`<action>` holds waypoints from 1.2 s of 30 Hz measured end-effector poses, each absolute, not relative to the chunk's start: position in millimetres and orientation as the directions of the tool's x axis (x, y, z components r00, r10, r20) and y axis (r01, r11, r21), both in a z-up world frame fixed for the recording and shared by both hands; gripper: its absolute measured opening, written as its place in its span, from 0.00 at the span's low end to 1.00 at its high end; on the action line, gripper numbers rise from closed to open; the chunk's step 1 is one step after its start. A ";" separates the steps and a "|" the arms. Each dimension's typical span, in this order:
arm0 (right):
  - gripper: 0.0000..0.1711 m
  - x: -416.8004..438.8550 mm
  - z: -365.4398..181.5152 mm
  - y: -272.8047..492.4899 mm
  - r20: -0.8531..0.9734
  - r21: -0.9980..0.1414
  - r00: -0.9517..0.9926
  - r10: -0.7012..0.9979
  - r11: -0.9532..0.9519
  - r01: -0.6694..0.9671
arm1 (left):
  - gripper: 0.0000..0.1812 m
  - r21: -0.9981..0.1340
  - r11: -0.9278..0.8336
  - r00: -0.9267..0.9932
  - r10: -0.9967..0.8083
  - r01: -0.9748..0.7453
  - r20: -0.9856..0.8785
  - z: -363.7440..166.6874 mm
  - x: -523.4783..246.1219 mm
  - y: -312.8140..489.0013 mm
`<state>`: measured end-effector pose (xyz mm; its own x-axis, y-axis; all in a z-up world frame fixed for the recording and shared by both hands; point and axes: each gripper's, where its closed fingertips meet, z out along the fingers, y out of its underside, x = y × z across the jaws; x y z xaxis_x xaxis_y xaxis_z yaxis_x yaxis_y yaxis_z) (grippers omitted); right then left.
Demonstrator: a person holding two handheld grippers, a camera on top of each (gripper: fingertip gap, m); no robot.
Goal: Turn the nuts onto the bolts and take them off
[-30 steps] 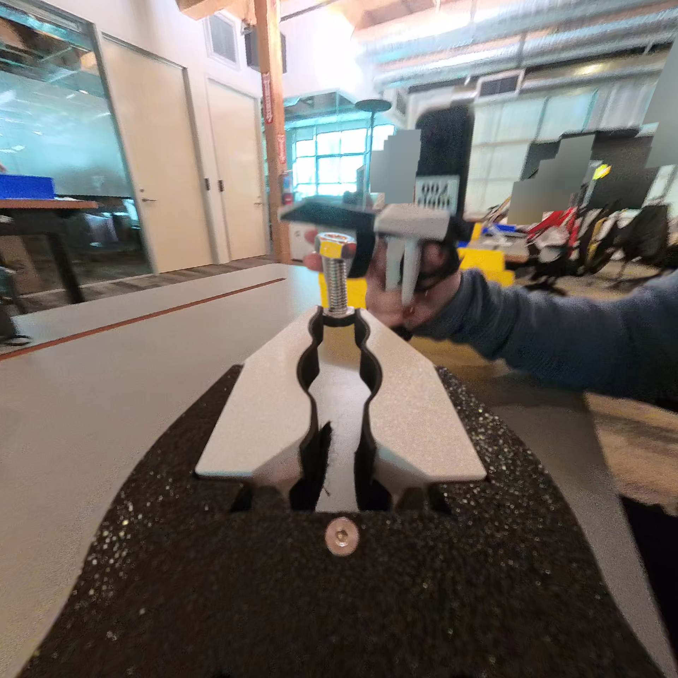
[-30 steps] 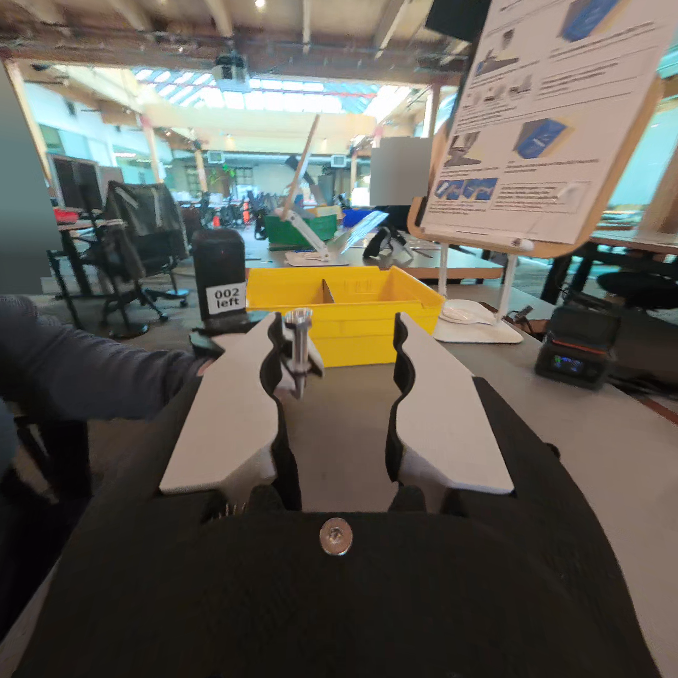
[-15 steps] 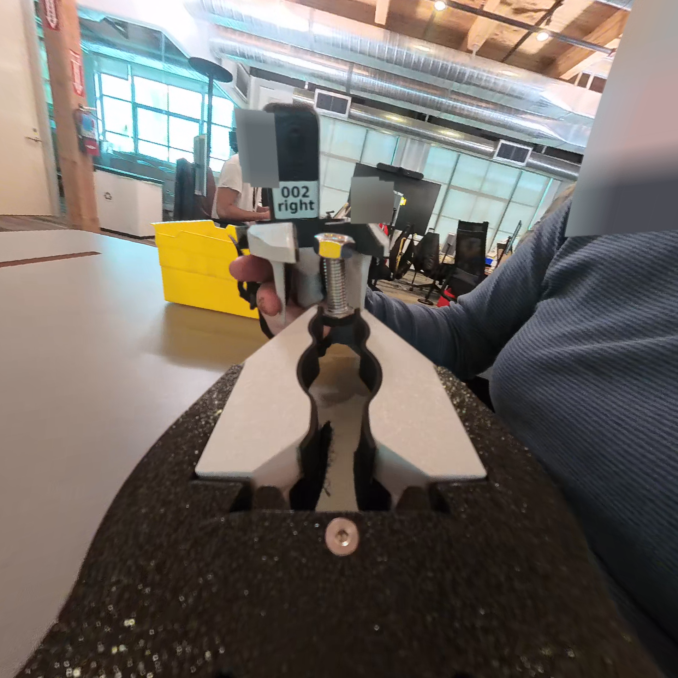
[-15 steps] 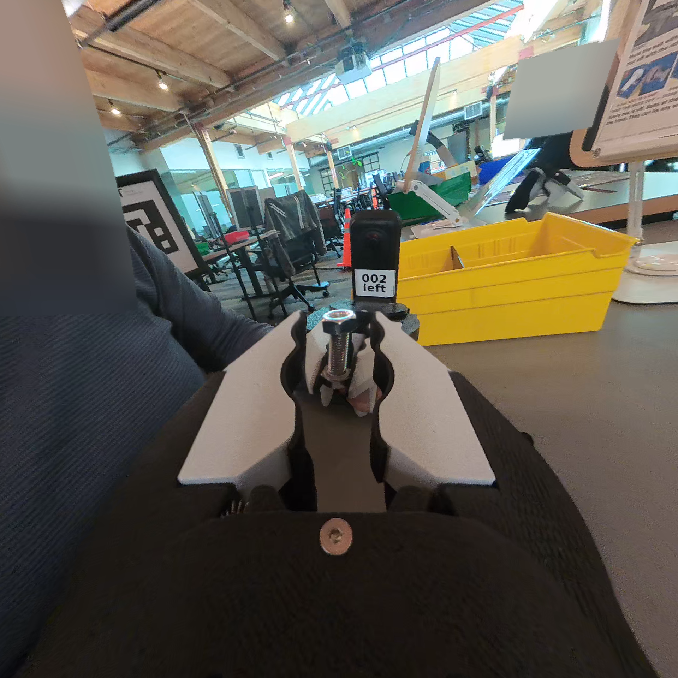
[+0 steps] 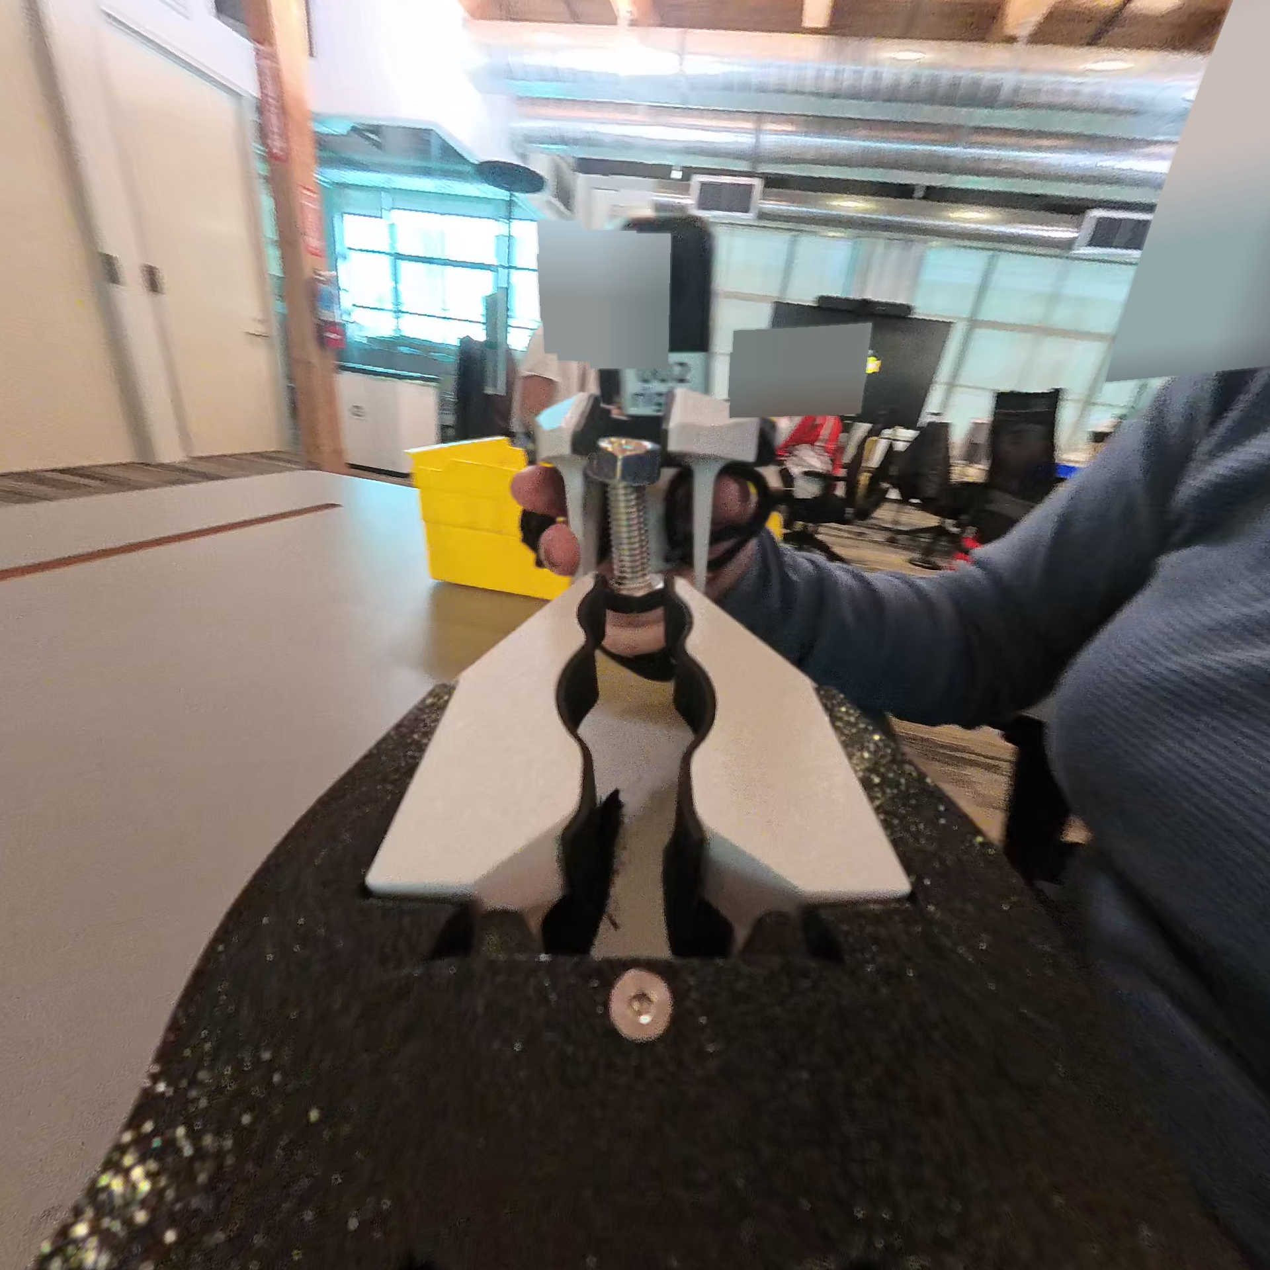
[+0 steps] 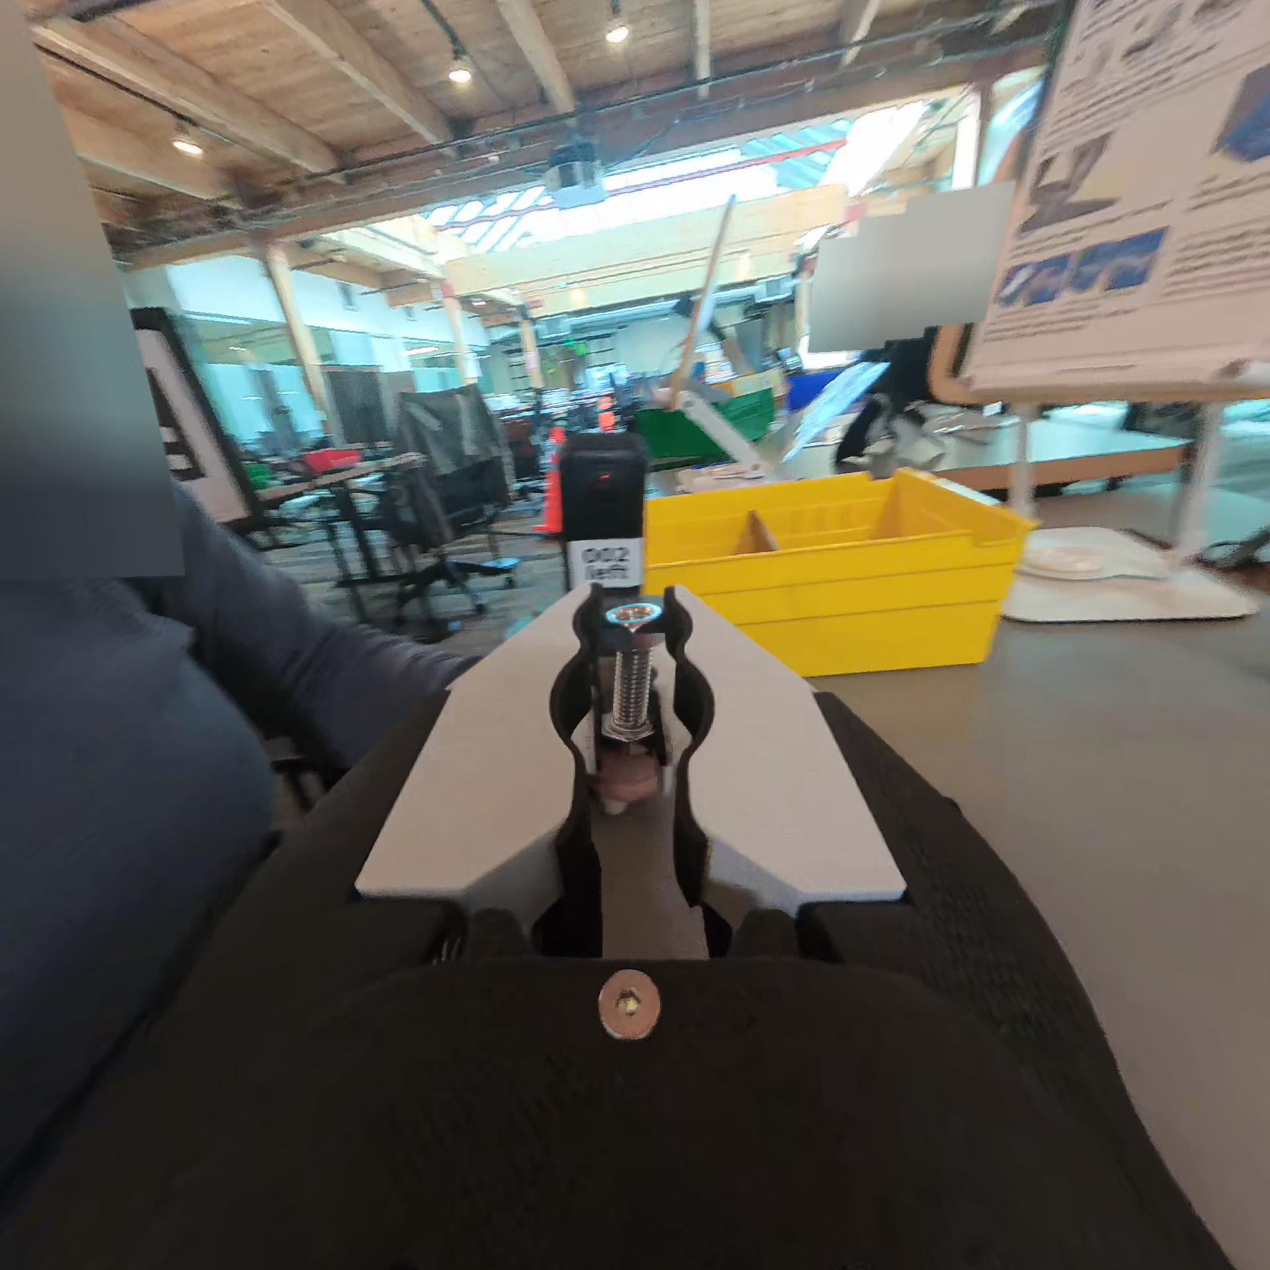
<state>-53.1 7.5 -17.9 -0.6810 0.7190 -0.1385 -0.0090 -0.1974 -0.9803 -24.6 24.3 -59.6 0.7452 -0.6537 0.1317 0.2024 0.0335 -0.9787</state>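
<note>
A silver bolt (image 5: 629,526) stands upright between both grippers, hex head up. My left gripper (image 5: 636,591) is shut on the nut (image 5: 636,585) at the bolt's lower end. In the right wrist view my right gripper (image 6: 632,611) is shut on the bolt's head (image 6: 632,616), with the thread (image 6: 629,687) and nut (image 6: 625,732) below it. The left gripper's fingertips (image 6: 656,745) show around the nut. The right gripper's fingers (image 5: 572,481) flank the head in the left wrist view. Both are held above the grey table (image 6: 1031,756).
A yellow divided bin (image 6: 859,605) sits on the table behind the grippers; it also shows in the left wrist view (image 5: 474,522). A board with printed sheets on a white stand (image 6: 1134,206) is at the right. The person's blue sleeve (image 5: 962,618) reaches across. One gripper's finger ends stand about 5 centimetres off the other's.
My right gripper was open beside the bolt; it has closed onto the bolt's head. Both views have swung round. My left gripper has stayed shut at the bolt's lower end.
</note>
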 end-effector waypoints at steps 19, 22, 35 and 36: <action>0.30 -80.9 -39.0 9.5 0.028 -1.000 -0.480 0.877 0.022 -0.018 | 0.08 -0.997 0.026 0.915 -0.399 0.069 0.052 -72.9 -60.9 41.4; 0.27 -80.9 -39.1 13.6 0.026 -1.000 -0.470 0.882 0.019 -0.019 | 0.08 -0.997 0.020 0.913 -0.403 0.071 0.057 -73.8 -60.9 41.7; 0.27 -80.9 -37.3 18.3 0.023 -1.000 -0.454 0.891 0.012 -0.028 | 0.08 -0.999 0.025 0.923 -0.384 0.032 0.020 -74.7 -63.4 41.5; 0.27 -80.3 -36.9 16.1 0.026 -0.999 -0.463 0.886 0.012 -0.032 | 0.08 -1.000 0.026 0.916 -0.401 0.018 0.007 -75.2 -58.5 41.2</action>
